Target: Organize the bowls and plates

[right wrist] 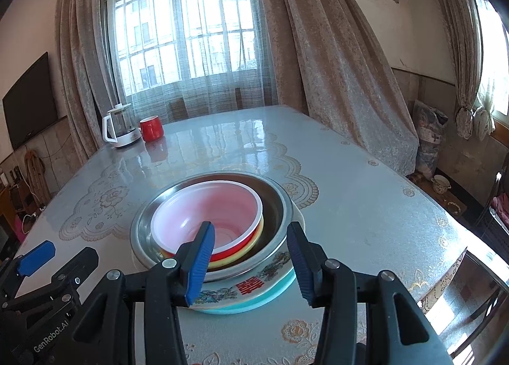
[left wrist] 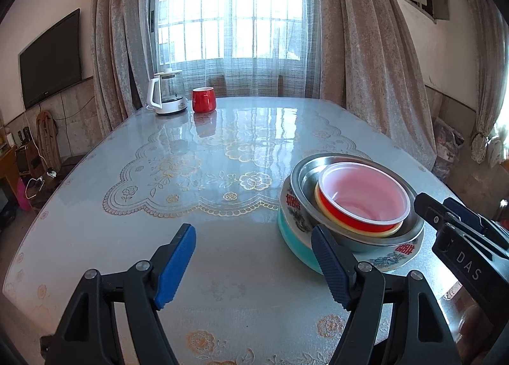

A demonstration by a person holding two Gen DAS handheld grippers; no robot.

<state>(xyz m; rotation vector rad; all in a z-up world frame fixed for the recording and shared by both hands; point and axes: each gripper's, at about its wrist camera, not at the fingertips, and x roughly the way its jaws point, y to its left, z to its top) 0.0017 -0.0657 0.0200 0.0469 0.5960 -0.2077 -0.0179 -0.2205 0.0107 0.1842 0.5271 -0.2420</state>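
One stack stands on the table [left wrist: 222,237]. A teal plate [left wrist: 292,239] lies at the bottom, then a flowered plate [right wrist: 248,285] with red characters. On it sits a steel bowl [right wrist: 281,203], then a yellow bowl [right wrist: 258,237], and a red bowl [right wrist: 206,212] with a pale pink inside on top. My right gripper [right wrist: 251,261] hangs open at the stack's near rim, its pads apart and holding nothing. To the left of the stack my left gripper [left wrist: 254,266] is wide open over bare tablecloth, its right fingertip in front of the teal plate's edge.
A white glass kettle [left wrist: 167,93] and a red mug [left wrist: 203,99] stand at the table's far left corner. Curtains and a window lie behind the table. A dark screen [left wrist: 51,56] hangs on the left wall. The table's right edge runs close to the stack.
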